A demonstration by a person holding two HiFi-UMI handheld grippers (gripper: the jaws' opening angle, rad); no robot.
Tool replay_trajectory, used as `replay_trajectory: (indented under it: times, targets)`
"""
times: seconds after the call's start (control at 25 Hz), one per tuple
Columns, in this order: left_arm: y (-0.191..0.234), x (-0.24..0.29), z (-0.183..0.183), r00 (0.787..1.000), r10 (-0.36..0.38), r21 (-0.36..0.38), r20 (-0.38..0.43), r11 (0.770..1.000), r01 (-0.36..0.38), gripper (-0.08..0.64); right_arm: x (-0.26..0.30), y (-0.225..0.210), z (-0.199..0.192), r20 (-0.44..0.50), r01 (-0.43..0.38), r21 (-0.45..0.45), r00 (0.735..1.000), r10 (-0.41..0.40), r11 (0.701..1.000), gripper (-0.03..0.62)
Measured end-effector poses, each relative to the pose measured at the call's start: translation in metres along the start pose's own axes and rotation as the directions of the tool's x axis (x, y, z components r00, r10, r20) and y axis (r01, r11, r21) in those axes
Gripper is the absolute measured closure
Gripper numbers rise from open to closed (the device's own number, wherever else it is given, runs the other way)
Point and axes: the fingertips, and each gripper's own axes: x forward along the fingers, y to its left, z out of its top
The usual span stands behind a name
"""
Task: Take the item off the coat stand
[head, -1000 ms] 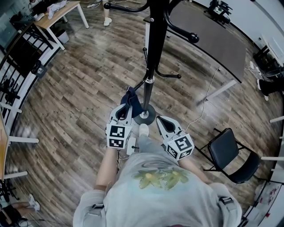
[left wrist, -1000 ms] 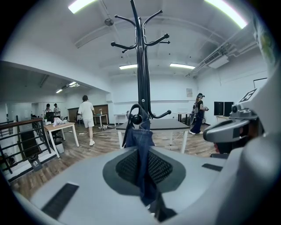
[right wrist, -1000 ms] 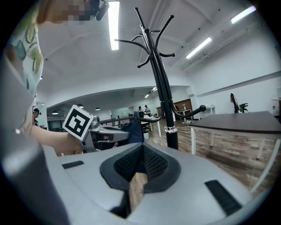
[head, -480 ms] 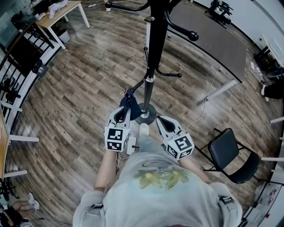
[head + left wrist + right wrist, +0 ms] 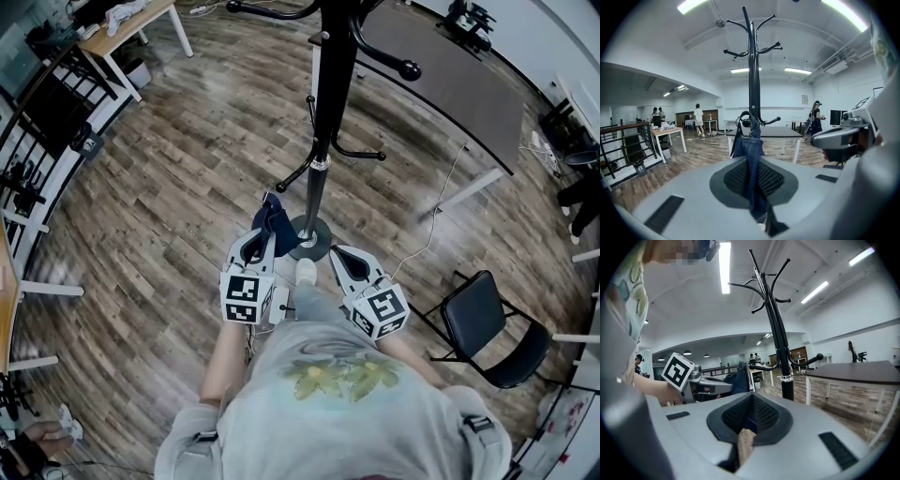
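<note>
A black coat stand [image 5: 323, 112] rises from a round base [image 5: 307, 239] right in front of me. My left gripper [image 5: 259, 234] is shut on a blue denim item [image 5: 272, 220], which hangs beside the pole just below a low hook [image 5: 292, 178]. In the left gripper view the denim item [image 5: 749, 150] runs up from between the jaws of my left gripper [image 5: 752, 161] toward the ball tip of a hook; I cannot tell whether it still touches it. My right gripper [image 5: 339, 255] is shut and empty, to the right of the base. In its own view the right gripper [image 5: 751, 411] points at the coat stand [image 5: 776, 329].
A dark table [image 5: 450, 75] stands behind the stand at the right, with a white cable [image 5: 431, 225] trailing on the wood floor. A black chair [image 5: 487, 328] is at my right. A wooden desk [image 5: 117, 28] and black railings [image 5: 37, 122] line the left side.
The left gripper has drawn back a little toward me with the denim item, which now sits lower and further from the low hook. The right gripper has stayed put.
</note>
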Motion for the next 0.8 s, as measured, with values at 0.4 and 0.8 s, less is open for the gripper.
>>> replay_trajectory:
  times: [0.4,0.8]
  targets:
    - [0.000,-0.009,-0.002,1.000,0.006,-0.002,-0.006,1.000,-0.006,0.526,0.001,0.012,-0.004,-0.014,-0.032,-0.005,0.999,0.032,0.999,0.586]
    - [-0.003,-0.009,-0.005,1.000,0.004,-0.002,-0.011,1.000,-0.004,0.526,0.001,0.014,-0.010,-0.032,-0.043,-0.007,0.999,0.043,0.999,0.586]
